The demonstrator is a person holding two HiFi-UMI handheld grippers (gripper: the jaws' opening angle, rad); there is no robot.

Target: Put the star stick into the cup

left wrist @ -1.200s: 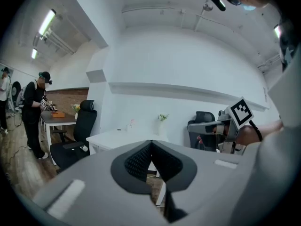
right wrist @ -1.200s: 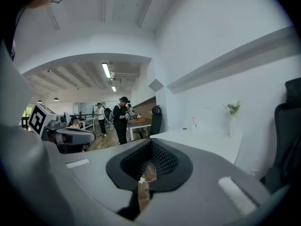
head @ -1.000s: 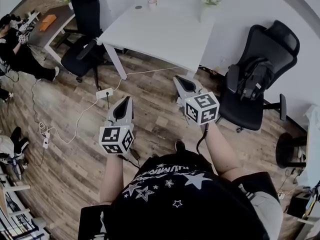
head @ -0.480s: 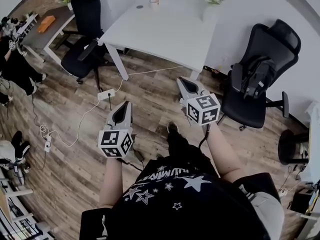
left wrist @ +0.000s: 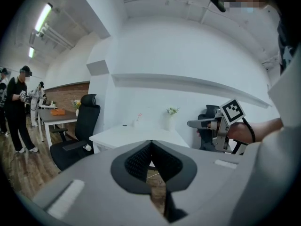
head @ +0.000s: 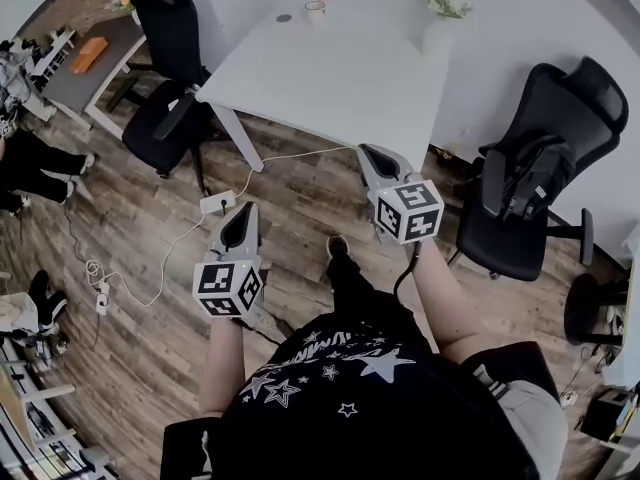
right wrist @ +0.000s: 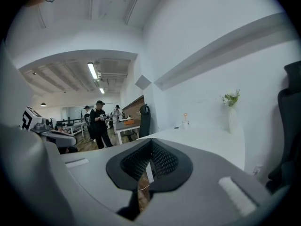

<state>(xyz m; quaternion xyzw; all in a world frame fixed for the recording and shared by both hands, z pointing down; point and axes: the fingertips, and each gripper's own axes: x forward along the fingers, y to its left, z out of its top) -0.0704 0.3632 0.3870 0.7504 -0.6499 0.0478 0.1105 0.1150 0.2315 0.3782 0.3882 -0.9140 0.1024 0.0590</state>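
A small white cup (head: 316, 9) stands at the far edge of the white table (head: 340, 78), and a thin stick with a star top (right wrist: 185, 115) rises from it. The cup (left wrist: 136, 123) is small and far off in both gripper views. Both grippers are held over the wooden floor, short of the table. My left gripper (head: 249, 208) is shut with nothing in it. My right gripper (head: 367, 151) is also shut and empty, close to the table's near edge. Shut jaws show in the left gripper (left wrist: 150, 143) view and in the right gripper (right wrist: 150, 142) view.
A vase of flowers (head: 440, 23) and a small dark disc (head: 284, 17) sit on the table. Black office chairs stand at the left (head: 172, 88) and right (head: 530, 188). A power strip and cable (head: 215, 204) lie on the floor. People stand at desks far left (right wrist: 99, 119).
The view has moved toward the table, which now sits closer and more central. Both grippers have come forward with it and stay shut.
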